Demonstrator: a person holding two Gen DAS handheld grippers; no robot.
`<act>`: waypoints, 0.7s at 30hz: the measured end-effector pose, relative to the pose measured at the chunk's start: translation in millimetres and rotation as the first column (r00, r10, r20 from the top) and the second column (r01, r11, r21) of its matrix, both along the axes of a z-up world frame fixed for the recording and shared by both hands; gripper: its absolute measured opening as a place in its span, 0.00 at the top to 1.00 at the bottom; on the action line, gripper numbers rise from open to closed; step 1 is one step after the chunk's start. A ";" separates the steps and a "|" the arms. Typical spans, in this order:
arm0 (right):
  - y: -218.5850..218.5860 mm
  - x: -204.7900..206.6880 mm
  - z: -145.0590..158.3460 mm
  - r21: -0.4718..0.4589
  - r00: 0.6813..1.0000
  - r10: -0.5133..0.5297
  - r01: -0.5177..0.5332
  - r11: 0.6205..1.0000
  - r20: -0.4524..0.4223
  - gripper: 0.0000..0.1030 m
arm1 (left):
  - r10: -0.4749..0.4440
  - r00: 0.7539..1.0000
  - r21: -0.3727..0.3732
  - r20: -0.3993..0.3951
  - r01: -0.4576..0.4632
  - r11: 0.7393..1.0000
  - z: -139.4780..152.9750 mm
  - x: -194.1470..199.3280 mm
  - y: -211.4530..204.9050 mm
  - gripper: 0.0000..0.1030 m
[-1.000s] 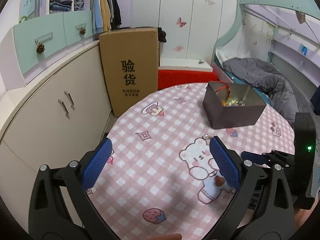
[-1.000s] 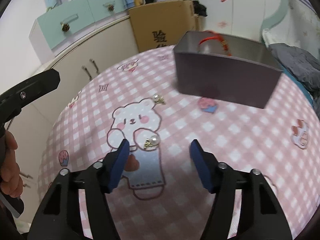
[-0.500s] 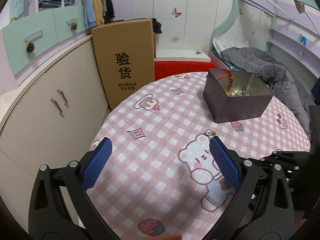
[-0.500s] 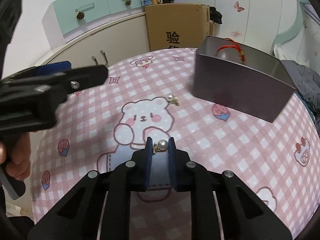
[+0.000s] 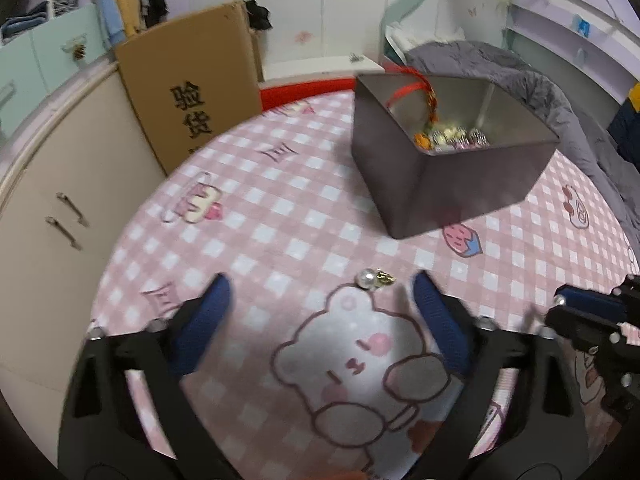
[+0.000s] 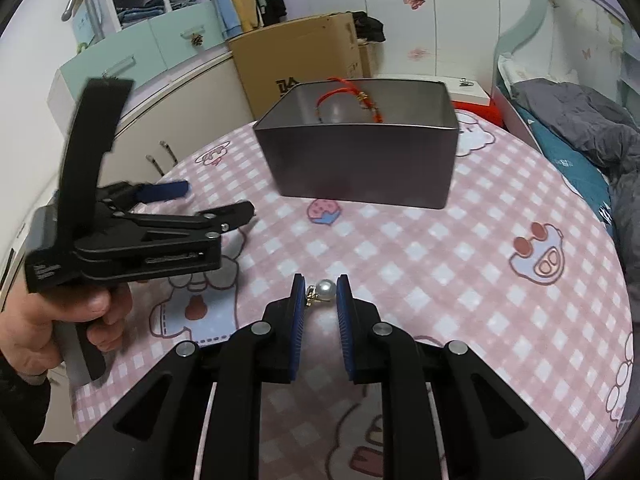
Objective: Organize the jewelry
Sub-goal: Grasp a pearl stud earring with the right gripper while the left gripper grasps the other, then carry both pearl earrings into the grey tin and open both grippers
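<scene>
The right gripper (image 6: 320, 294) is clamped on a pearl earring (image 6: 325, 290) – the pearl sits between its blue pads (image 6: 298, 312), its gold hook against the left-hand one. It holds the earring in front of the tin (image 6: 360, 160), on the near side of the box's long wall, above the pink checked cloth (image 6: 500, 280).

The left gripper (image 5: 320, 320) has its jaws wide apart with nothing between them, low over the bear print (image 5: 360, 360) on the cloth. A second earring (image 5: 370, 279) lies on the cloth just ahead of its fingertips, between them and the tin (image 5: 460, 184), near the tin's closest corner. In the right wrist view this gripper (image 6: 168, 216) shows side-on to the left of the tin, a hand (image 6: 52, 320) around its grip.

Inside the tin a red cord (image 5: 416, 92) hangs over the rim, and a heap of small bright pieces (image 5: 452, 138) lies on the floor – blurred, too small to tell apart. Behind the tin stands a carton (image 5: 192, 92)
</scene>
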State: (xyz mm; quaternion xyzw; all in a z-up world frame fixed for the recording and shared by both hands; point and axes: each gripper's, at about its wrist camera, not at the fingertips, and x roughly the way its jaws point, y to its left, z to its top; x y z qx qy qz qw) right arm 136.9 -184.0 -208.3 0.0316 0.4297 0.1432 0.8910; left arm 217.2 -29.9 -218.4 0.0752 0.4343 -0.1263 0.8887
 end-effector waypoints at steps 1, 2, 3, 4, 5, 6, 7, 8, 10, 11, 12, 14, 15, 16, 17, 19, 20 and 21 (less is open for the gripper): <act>-0.7 0.3 0.9 0.001 1.000 -0.003 0.003 1.000 0.003 0.86 | -0.020 1.000 -0.016 -0.024 0.019 1.000 -4.0 1.6 -1.6 0.39; -1.0 0.3 1.5 0.003 1.000 -0.003 0.003 1.000 0.005 0.86 | -0.025 1.000 -0.030 -0.016 0.025 0.999 -3.7 1.5 -2.0 0.46; -0.4 0.3 2.2 0.003 1.000 -0.004 0.004 1.000 0.006 0.86 | -0.039 0.999 -0.040 -0.019 0.038 0.998 -3.6 0.6 -2.9 0.56; -0.4 0.3 2.8 0.007 1.000 -0.005 0.005 1.000 0.008 0.86 | -0.051 0.999 -0.043 -0.020 0.050 0.998 -2.8 -0.3 -3.9 0.62; -1.5 -0.7 2.8 0.011 1.000 -0.006 0.006 1.000 0.009 0.86 | -0.066 0.998 -0.053 -0.023 0.065 0.996 -1.8 -1.0 -4.6 0.73; -1.3 -0.2 2.9 0.015 1.000 -0.006 0.006 1.000 0.010 0.86 | -0.080 0.996 -0.079 -0.033 0.077 0.994 -0.9 -1.9 -3.6 0.78; -1.0 -0.8 2.8 0.016 1.000 -0.005 0.005 1.000 0.010 0.86 | -0.091 0.995 -0.107 -0.039 0.086 0.990 -0.5 -1.8 -2.1 0.81; -1.8 -1.6 2.8 0.015 1.000 -0.004 0.003 1.000 0.011 0.86 | -0.100 0.994 -0.125 -0.041 0.094 0.988 -0.3 -2.0 -1.3 0.84; -1.4 -2.8 3.5 0.021 1.000 -0.002 0.002 1.000 0.012 0.86 | -0.118 0.992 -0.144 -0.041 0.111 0.983 0.8 -2.6 -0.7 0.92; -1.5 -3.2 3.8 0.022 1.000 -0.002 0.002 1.000 0.013 0.86 | -0.124 0.991 -0.154 -0.040 0.117 0.981 1.8 -3.7 -0.7 0.92; -5.1 -5.4 4.6 0.021 1.000 -0.001 0.001 1.000 0.014 0.86 | -0.130 0.991 -0.165 -0.037 0.123 0.979 3.0 -4.8 -0.8 0.92; -5.8 -6.2 5.9 0.023 1.000 -0.003 0.003 1.000 0.016 0.86 | -0.138 0.990 -0.175 -0.030 0.131 0.976 6.0 -7.0 -2.1 0.92; -6.1 -6.6 6.3 0.023 1.000 -0.004 0.004 1.000 0.017 0.86 | -0.137 0.990 -0.175 -0.029 0.130 0.976 7.5 -7.3 -1.0 0.92; -6.7 -6.7 6.4 0.023 1.000 -0.006 0.006 1.000 0.017 0.86 | -0.134 0.991 -0.170 -0.026 0.128 0.977 8.6 -6.7 -0.7 0.92; -7.2 -7.1 6.7 0.022 1.000 -0.008 0.007 1.000 0.018 0.86 | -0.129 0.991 -0.163 -0.023 0.124 0.979 8.0 -7.2 -0.9 0.92; -8.7 -8.7 7.9 0.025 1.000 -0.008 0.007 1.000 0.019 0.86 | -0.104 0.994 -0.138 -0.016 0.101 0.985 7.3 -6.6 -0.4 0.91; -9.4 -9.5 8.5 0.025 1.000 -0.008 0.008 1.000 0.020 0.86 | -0.098 0.995 -0.125 -0.018 0.095 0.988 6.7 -6.1 1.0 0.91; -9.8 -9.9 8.9 0.024 1.000 -0.008 0.008 1.000 0.020 0.86 | -0.102 0.995 -0.108 -0.022 0.099 0.989 5.1 -4.8 -0.5 0.88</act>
